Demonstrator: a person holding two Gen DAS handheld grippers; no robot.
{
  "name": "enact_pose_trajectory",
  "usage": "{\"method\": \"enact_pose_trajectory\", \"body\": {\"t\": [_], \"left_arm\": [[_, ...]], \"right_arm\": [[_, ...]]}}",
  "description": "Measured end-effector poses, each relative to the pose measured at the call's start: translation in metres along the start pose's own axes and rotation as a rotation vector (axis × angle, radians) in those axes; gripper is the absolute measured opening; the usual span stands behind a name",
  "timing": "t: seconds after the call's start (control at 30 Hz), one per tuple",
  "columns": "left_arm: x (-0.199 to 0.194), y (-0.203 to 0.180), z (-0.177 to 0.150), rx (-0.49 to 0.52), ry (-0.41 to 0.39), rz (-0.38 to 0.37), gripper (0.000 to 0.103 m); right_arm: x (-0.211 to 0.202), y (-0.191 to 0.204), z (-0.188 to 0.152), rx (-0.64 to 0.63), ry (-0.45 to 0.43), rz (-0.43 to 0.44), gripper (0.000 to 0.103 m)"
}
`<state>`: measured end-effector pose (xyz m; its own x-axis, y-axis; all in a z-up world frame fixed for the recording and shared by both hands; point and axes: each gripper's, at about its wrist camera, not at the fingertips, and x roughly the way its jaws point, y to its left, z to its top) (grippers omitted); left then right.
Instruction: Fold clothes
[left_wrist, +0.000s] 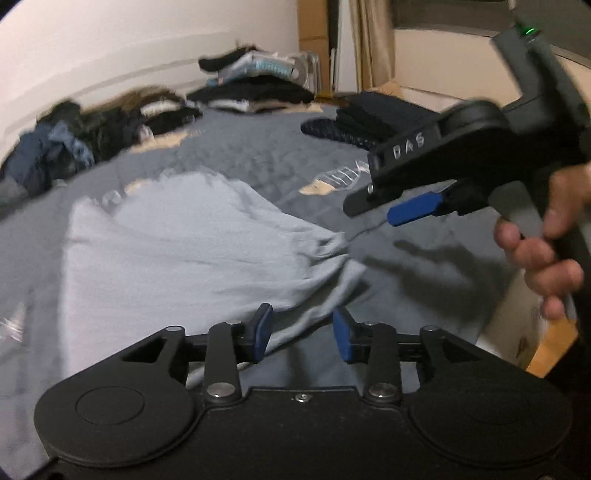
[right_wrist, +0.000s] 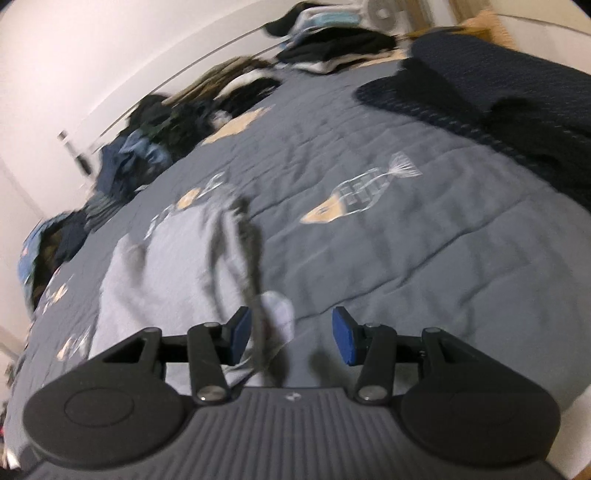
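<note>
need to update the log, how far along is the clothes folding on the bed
Done: folded dark stacks sit at the bed's far right, more by the wall. In hand: a light grey garment lies spread but bunched on the quilt; the left gripper and right gripper are both open, holding nothing. Left: that garment and the unfolded heap at the far left.

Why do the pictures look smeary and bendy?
Left wrist view: the heaped dark clothes pile is motion-blurred, and the right gripper casts a shadow on the grey quilted bedspread. Right wrist view: the pale grey garment is smeared; the fisheye lens curves the wall.
</note>
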<state>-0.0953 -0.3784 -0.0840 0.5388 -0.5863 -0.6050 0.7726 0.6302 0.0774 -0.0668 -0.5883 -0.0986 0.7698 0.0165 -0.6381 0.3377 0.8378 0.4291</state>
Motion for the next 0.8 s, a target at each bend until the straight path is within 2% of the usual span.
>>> {"method": "enact_pose_trajectory", "body": {"t": [0.13, 0.27, 0.37, 0.47, 0.57, 0.67, 0.73, 0.77, 0.8], "left_arm": [[-0.016, 0.035, -0.006, -0.023, -0.028, 0.045, 0.049], [-0.018, 0.054, -0.010, -0.123, -0.081, 0.074, 0.053], [-0.015, 0.059, -0.011, -0.187, -0.065, 0.060, 0.054], [-0.015, 0.055, -0.009, -0.172, -0.060, 0.044, 0.055], [-0.018, 0.053, -0.008, -0.168, -0.076, 0.029, 0.060], [-0.020, 0.056, -0.009, -0.189, -0.081, 0.018, 0.060], [-0.020, 0.059, -0.009, -0.199, -0.083, 0.019, 0.060], [-0.020, 0.060, -0.009, -0.205, -0.082, 0.023, 0.060], [-0.019, 0.061, -0.009, -0.211, -0.081, 0.026, 0.060]], "right_arm": [[0.003, 0.014, -0.008, -0.064, 0.003, 0.021, 0.047], [0.005, 0.025, -0.016, -0.118, 0.003, 0.032, 0.047], [0.002, 0.042, -0.025, -0.287, -0.053, -0.005, 0.047], [0.006, 0.057, -0.031, -0.434, -0.053, 0.004, 0.047], [0.011, 0.064, -0.032, -0.471, -0.055, 0.025, 0.047], [0.021, 0.063, -0.029, -0.448, -0.042, 0.027, 0.046], [0.029, 0.060, -0.029, -0.448, -0.020, 0.015, 0.038], [0.032, 0.060, -0.029, -0.448, -0.012, 0.001, 0.028], [0.036, 0.059, -0.029, -0.449, -0.004, -0.014, 0.013]]}}
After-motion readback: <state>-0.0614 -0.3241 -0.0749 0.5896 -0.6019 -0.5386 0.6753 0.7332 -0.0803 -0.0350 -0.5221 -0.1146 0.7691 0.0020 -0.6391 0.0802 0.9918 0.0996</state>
